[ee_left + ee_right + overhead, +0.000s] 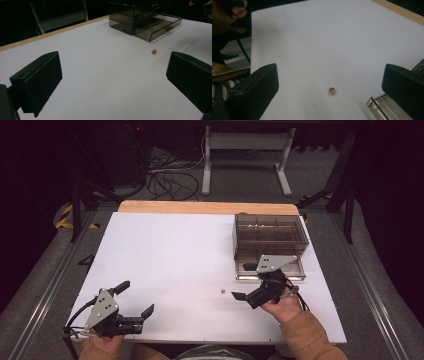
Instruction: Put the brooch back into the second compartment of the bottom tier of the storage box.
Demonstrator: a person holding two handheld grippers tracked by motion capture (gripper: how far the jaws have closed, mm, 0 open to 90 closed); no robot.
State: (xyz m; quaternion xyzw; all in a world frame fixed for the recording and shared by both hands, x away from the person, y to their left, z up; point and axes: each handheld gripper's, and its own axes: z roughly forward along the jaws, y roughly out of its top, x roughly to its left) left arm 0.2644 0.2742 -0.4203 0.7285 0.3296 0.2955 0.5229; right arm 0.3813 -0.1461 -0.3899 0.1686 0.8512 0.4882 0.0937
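Observation:
A tiny brownish bead-like object (222, 291) lies on the white table (175, 250), left of the open drawer. My right gripper (243, 281) is open just to its right, one jaw near the drawer front. In the right gripper view the bead (332, 91) sits on the table between the wide-apart jaws of that gripper (329, 85). My left gripper (136, 298) is open and empty near the front left edge. In the left gripper view the gripper (113, 82) faces bare table, with the bead (154, 51) farther off.
A smoky clear drawer cabinet (270, 232) stands at the right rear, its bottom drawer (272, 270) pulled out toward me. The cabinet (130, 15) and the drawer (160, 25) also show in the left gripper view. A wooden strip (207, 207) edges the far side.

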